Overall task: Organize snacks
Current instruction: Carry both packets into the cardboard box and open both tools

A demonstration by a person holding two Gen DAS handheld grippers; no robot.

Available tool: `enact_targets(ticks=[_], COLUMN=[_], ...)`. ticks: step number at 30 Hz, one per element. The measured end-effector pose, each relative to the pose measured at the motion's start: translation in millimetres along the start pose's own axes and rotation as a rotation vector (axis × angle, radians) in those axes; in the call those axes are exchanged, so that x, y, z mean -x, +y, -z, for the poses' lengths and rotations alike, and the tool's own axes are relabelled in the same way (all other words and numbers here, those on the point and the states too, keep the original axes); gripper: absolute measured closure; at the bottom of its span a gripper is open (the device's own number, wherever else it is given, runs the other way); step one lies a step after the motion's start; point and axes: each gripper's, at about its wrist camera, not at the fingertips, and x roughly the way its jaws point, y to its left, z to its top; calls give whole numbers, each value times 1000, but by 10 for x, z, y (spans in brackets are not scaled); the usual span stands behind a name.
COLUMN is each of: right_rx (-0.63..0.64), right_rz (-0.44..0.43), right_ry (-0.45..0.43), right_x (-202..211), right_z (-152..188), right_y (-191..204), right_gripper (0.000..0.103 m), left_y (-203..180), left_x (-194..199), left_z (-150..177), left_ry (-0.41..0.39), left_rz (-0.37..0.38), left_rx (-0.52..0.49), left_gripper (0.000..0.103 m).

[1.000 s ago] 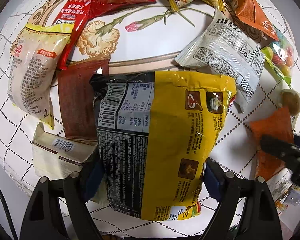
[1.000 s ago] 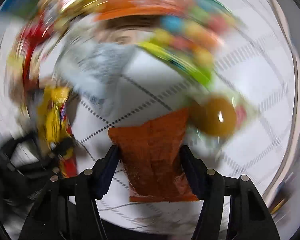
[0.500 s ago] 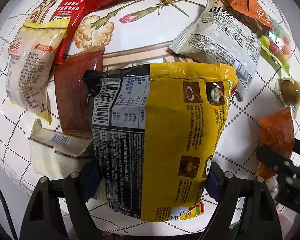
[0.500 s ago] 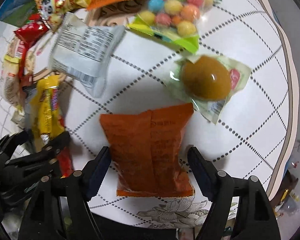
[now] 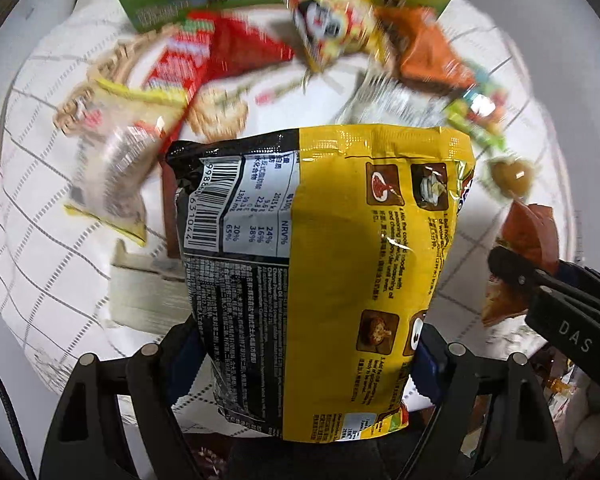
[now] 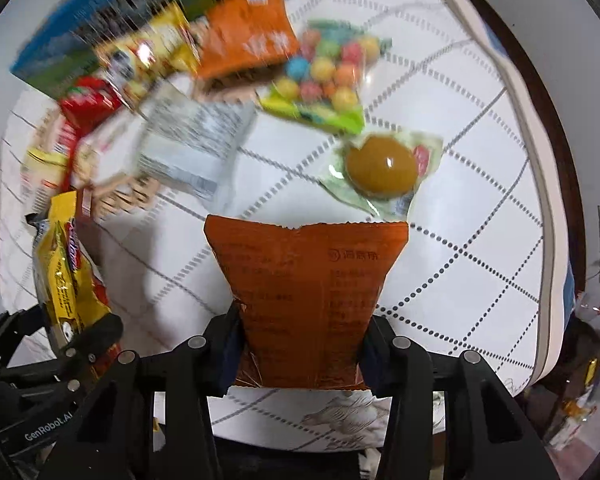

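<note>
- Left claw [image 5: 308,354] pinches the yellow-and-black noodle packet [image 5: 340,264].
- Right claw [image 6: 300,350], jaws just closed, pinches the orange-brown snack pouch [image 6: 306,292].
- Packaged braised egg [image 6: 382,170] lies beyond on the tabletop [image 6: 460,240].

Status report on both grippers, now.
Left gripper clamped on yellow noodle bag. Right gripper just closed on orange packet. Nothing in the way.

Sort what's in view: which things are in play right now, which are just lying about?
In play:
- yellow noodle bag, held in left gripper
- orange packet, held in right gripper

Lying about:
- packed brown egg
- bag of coloured balls
- white packet
- tablecloth
</note>
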Motion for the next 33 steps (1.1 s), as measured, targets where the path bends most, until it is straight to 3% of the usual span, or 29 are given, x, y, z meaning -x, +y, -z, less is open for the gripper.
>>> enact_targets(ticks=[8, 14, 19, 25, 33], right_rx=[-25, 20, 64, 107, 172], right_rz=[-110, -188, -211, -198, -155], right_ry=[-152, -228, -277, -276, -203], right_x=[874, 1128, 1350, 1317, 680], right_z=[-69, -672, -1400, -2377, -3485], right_y=[154, 363, 520, 693, 965], right_gripper=[53, 53, 53, 53, 53], left_y=[136, 67, 146, 323, 500], left_x=[842, 1401, 1555, 1297, 487], left_z=[-364, -1085, -1918, -2883, -3717], left_ry=[-134, -234, -273, -201, -12], left_rz=[82, 59, 48, 44, 70], left_rx=[-5, 6, 66, 122, 201], left_gripper=[19, 19, 19, 18, 18])
